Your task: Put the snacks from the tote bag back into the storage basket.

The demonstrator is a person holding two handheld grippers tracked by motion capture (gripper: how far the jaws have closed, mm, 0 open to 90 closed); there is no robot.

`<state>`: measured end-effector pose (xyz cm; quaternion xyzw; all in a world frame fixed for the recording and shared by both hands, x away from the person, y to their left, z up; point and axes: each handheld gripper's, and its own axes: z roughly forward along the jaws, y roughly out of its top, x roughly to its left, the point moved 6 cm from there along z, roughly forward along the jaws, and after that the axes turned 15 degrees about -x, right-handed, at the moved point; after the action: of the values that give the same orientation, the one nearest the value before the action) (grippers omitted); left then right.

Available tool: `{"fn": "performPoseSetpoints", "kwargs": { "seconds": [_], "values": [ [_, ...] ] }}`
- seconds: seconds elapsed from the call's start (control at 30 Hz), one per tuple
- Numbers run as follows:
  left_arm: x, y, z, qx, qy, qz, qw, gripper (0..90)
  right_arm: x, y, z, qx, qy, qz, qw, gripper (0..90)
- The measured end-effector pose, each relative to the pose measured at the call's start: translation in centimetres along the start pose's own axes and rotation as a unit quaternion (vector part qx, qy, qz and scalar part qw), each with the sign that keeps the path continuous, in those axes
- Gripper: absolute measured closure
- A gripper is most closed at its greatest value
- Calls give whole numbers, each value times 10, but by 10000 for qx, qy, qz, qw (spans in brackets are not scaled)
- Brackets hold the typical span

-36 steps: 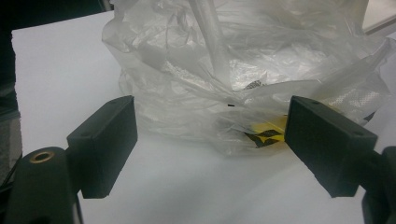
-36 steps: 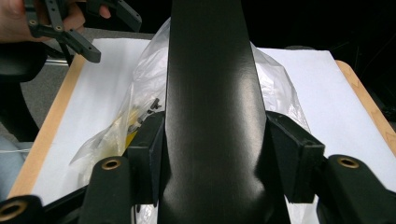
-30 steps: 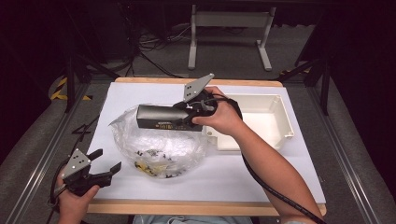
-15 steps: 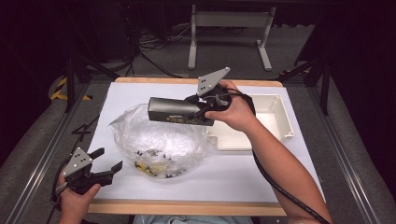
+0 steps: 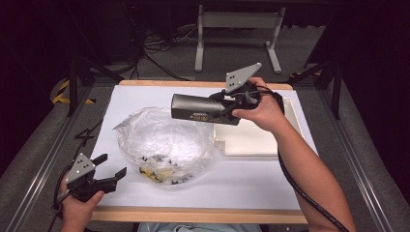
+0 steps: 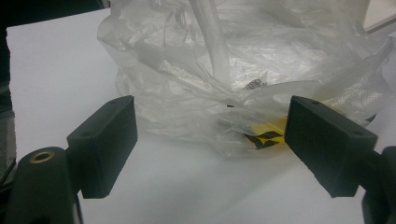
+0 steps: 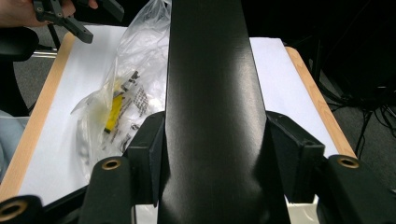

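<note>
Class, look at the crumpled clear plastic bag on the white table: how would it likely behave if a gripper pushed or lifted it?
The crumpled clear plastic bag looks thin and creased, so it would probably fold and sag rather than keep shape. Small yellow and black items sit low inside, so they would likely shift. On the smooth white table it may slide easily.
</note>
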<state>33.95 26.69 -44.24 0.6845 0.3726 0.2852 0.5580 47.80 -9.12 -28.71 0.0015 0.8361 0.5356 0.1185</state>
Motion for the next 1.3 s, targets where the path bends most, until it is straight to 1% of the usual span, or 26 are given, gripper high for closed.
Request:
{"fn": "performPoseSetpoints", "kwargs": {
  "seconds": [0.17,0.23,0.3,0.43,0.7,0.77,0.8,0.87,1.0,1.13,1.17,1.3],
  "values": [
    [0,-1,-1,8,37,-21,10000,181,-6,-4,-18,37,-106,10,9999,434],
    [0,-1,-2,3,49,-32,10000,181,-10,-6,-25,77,-194,-6,9998,433],
    [1,-1,-2,5,63,-42,10000,181,-11,-7,-27,105,-206,8,9997,434],
    [1,-2,-2,18,94,-41,9999,181,-17,-13,-39,194,-289,49,9994,434],
    [1,-3,-5,33,119,-64,9999,181,-26,-18,-62,234,-469,140,9985,434],
    [2,-4,-6,48,139,-38,9999,181,-28,-21,-67,254,-519,146,9982,433],
    [1,-4,-7,44,153,-61,9999,181,-30,-23,-70,275,-556,135,9980,434],
    [2,-4,-8,43,171,-57,9998,181,-31,-24,-72,300,-564,146,9979,434],
    [3,-5,-13,24,242,-88,9997,181,-37,-30,-83,368,-640,162,9971,433],
    [3,-6,-14,29,225,-95,9997,181,-40,-33,-92,411,-661,122,9969,433],
    [3,-6,-14,36,216,-91,9997,181,-41,-34,-95,427,-674,143,9967,433],
    [2,-6,-14,42,254,-91,9996,181,-44,-39,-102,472,-691,144,9964,433]
  ]
}}
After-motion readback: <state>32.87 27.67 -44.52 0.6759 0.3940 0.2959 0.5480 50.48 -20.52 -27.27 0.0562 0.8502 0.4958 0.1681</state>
